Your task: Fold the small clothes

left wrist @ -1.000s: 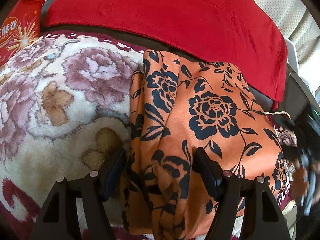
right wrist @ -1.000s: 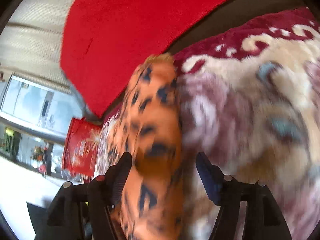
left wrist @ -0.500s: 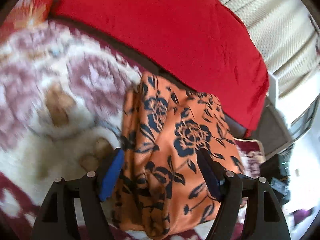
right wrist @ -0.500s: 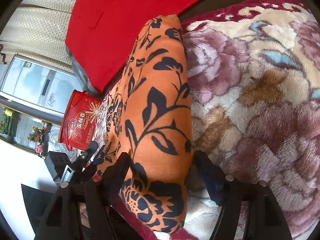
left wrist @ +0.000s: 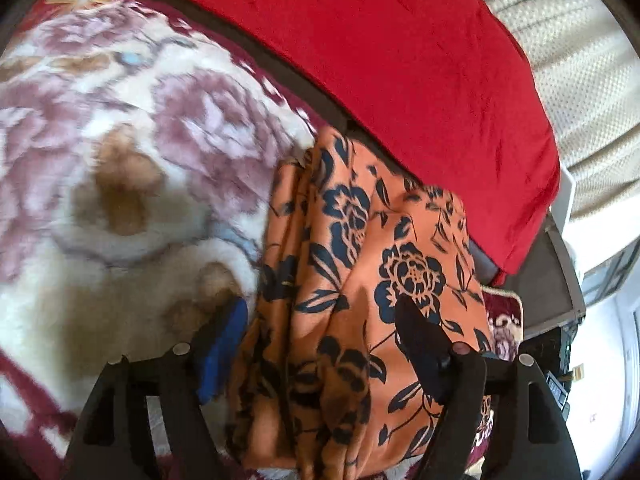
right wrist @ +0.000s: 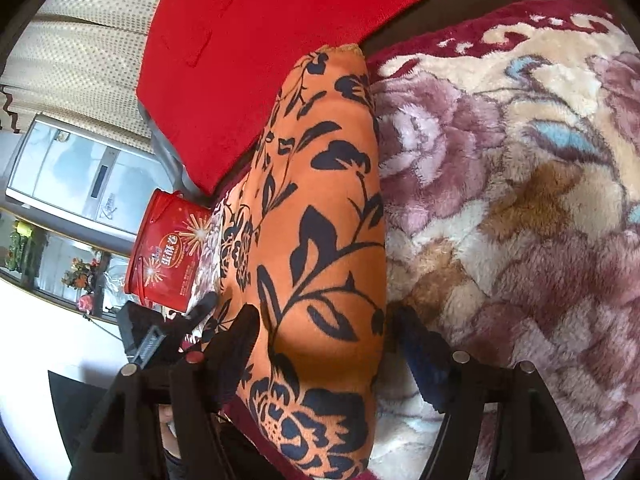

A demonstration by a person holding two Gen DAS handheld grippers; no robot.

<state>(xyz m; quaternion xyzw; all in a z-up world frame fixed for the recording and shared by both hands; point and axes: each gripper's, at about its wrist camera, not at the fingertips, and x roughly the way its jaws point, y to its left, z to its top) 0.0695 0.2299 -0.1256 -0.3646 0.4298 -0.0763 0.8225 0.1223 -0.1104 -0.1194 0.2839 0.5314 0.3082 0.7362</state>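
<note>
Your two grippers are each straddling the same orange garment [left wrist: 360, 300] with black flowers, which is lying bunched on the plush floral blanket [left wrist: 120, 200], near its far edge. The left gripper [left wrist: 320, 332] is holding its jaws spread wide; the folded cloth is filling the gap between them, the blue-padded left finger [left wrist: 224, 344] is sitting beside the garment's edge over the blanket, and the right finger is lying over the fabric. Whether either pad is actually pressing the cloth, you cannot tell. The right gripper [right wrist: 324, 336] is likewise standing with its jaws spread, the garment's rounded fold [right wrist: 320, 240] bulging between them, not pinched.

Behind the garment, a red cushion [left wrist: 400, 60] is leaning against a cream dotted curtain [left wrist: 580, 80]. In the right wrist view, a red printed tub [right wrist: 164, 256] is sitting at the blanket's far side, with a pale cabinet [right wrist: 72, 172] beyond it.
</note>
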